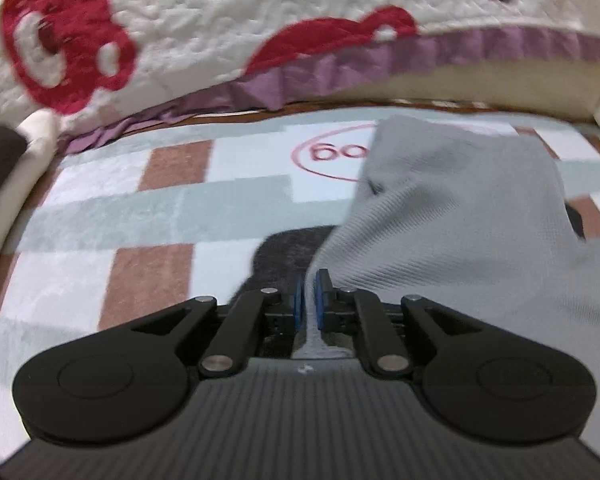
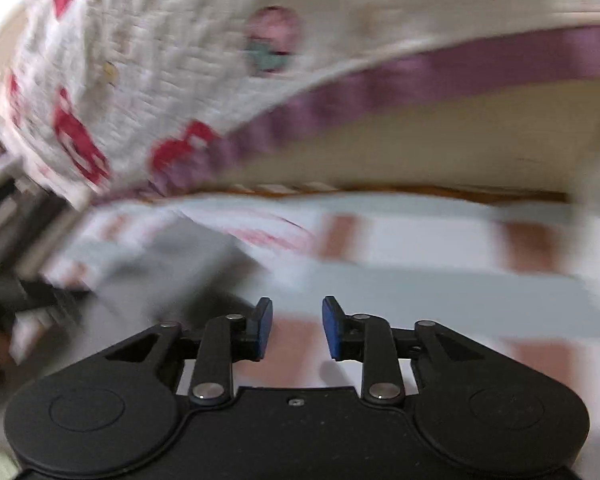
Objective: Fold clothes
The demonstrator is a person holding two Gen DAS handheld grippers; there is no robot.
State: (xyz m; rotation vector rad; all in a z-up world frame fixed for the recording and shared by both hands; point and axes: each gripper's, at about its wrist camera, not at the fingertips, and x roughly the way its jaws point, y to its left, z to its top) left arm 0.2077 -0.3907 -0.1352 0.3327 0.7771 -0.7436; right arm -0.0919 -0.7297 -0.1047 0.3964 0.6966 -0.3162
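A grey ribbed garment (image 1: 452, 216) lies on the patterned rug, partly lifted, filling the right half of the left wrist view. My left gripper (image 1: 310, 300) is shut on an edge of this garment, with cloth pinched between its blue pads (image 1: 298, 304). A dark patch (image 1: 284, 248) shows under the cloth just ahead of the gripper. In the blurred right wrist view the grey garment (image 2: 172, 256) shows at the left. My right gripper (image 2: 296, 328) is open and empty above the rug, to the right of the garment.
A rug (image 1: 140, 216) with pale green, white and brown blocks covers the floor. A bed with a white quilt with red shapes (image 1: 204, 28) and a purple frill (image 1: 460, 48) rises along the far side. A cream edge (image 1: 16, 184) stands at the left.
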